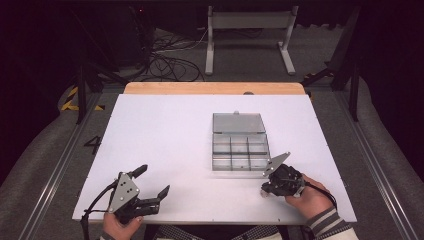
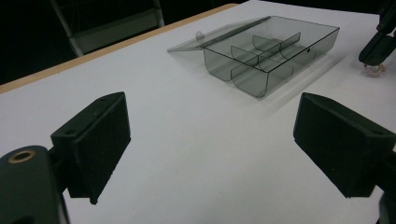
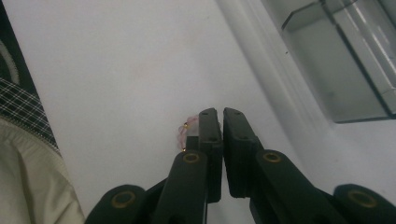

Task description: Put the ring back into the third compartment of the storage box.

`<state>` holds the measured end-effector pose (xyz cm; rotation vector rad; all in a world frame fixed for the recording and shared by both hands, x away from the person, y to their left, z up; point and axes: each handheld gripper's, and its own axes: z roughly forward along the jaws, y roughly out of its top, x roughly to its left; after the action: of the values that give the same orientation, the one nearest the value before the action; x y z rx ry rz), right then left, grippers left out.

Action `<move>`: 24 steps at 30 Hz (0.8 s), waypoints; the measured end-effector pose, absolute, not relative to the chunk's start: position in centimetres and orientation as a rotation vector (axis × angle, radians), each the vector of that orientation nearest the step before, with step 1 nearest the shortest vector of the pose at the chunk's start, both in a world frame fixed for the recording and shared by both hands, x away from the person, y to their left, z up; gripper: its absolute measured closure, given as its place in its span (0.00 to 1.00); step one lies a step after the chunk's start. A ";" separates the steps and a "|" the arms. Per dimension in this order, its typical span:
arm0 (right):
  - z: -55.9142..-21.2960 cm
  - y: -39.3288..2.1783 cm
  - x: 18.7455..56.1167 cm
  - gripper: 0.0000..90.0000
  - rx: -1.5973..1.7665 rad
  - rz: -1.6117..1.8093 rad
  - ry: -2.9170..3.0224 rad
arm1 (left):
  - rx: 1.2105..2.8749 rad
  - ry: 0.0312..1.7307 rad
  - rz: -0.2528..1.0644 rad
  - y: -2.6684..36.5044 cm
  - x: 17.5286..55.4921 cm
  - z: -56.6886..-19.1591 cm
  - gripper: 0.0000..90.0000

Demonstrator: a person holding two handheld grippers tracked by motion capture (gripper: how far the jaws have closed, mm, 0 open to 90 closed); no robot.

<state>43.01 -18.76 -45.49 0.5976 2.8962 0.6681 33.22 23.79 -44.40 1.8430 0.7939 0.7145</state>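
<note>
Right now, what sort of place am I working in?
Probably a lab recording rig, not a home: a white table inside dark curtains, loose cables on the floor behind, and a clear compartment box laid out.

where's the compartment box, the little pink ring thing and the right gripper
compartment box [image 1: 239, 150], high view, on a middle divider
pink ring thing [image 3: 182, 134], right gripper view, on its beaded loop beside the shut jaws
right gripper [image 3: 221, 117], right gripper view, between the jaw tips

Table: white board [image 1: 170, 140] across the centre of the frame, wooden strip [image 1: 215, 88] along its far edge | Upper centre: grey metal stand [image 1: 250, 30] on the floor | Upper left: tangled black cables [image 1: 170, 62] | Left edge: yellow-black hazard tape [image 1: 75, 100]
</note>
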 end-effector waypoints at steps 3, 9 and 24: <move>-45.0 -18.8 42.9 0.97 0.588 0.691 2.876 | 1.844 0.793 0.715 23.8 33.2 -44.4 0.13; -44.0 -19.1 42.6 0.97 0.588 0.784 2.821 | 1.843 0.792 0.719 23.8 33.2 -44.4 0.13; -42.3 -19.8 42.3 0.97 0.624 0.937 2.696 | 1.847 0.787 0.725 23.9 33.2 -44.3 0.13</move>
<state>42.29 -19.80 -42.28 0.6243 2.6963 0.9370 33.24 23.88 -44.35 1.8468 0.7869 0.7253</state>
